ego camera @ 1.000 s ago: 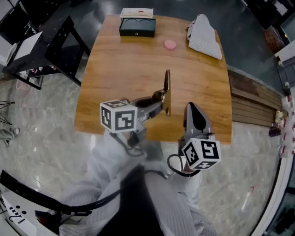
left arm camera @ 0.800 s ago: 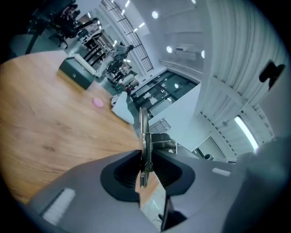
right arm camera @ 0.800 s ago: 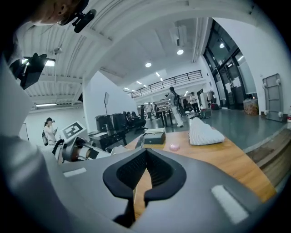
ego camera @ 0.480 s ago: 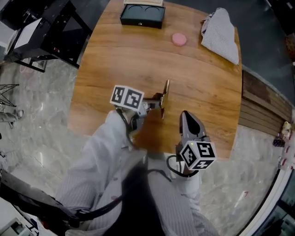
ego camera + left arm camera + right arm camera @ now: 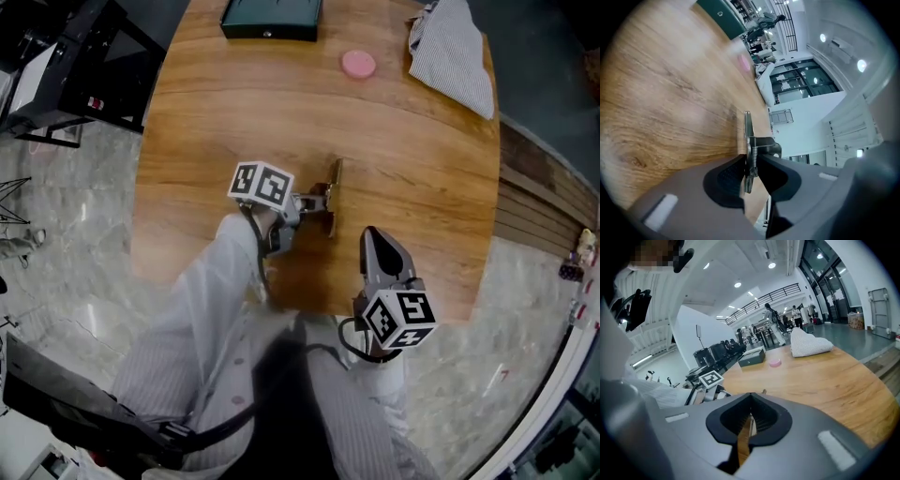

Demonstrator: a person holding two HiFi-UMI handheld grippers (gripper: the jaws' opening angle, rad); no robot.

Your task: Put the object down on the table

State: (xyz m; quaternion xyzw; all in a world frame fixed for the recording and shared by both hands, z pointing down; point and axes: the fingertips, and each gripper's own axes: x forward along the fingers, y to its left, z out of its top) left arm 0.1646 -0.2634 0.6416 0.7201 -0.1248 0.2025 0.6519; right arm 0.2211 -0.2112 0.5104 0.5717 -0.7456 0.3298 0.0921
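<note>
A thin metal clip (image 5: 334, 196) with a spring and a black bracket stands on edge over the middle of the wooden table (image 5: 422, 187). My left gripper (image 5: 316, 201) is shut on it from the left. In the left gripper view the clip (image 5: 748, 136) is pinched between the two dark pads (image 5: 729, 176), its long edge low against the wood; I cannot tell whether it touches. My right gripper (image 5: 374, 236) hovers near the table's front edge, to the right of the clip, shut with nothing in it (image 5: 750, 420).
At the table's far side lie a dark green box (image 5: 270, 21), a pink disc (image 5: 358, 64) and a striped cloth (image 5: 455, 56). A black stand (image 5: 66, 66) is on the floor at the left. Slatted boards (image 5: 530, 202) run along the right.
The left gripper with the clip has gone down toward the table top and a little farther from me. The right gripper has hardly moved.
</note>
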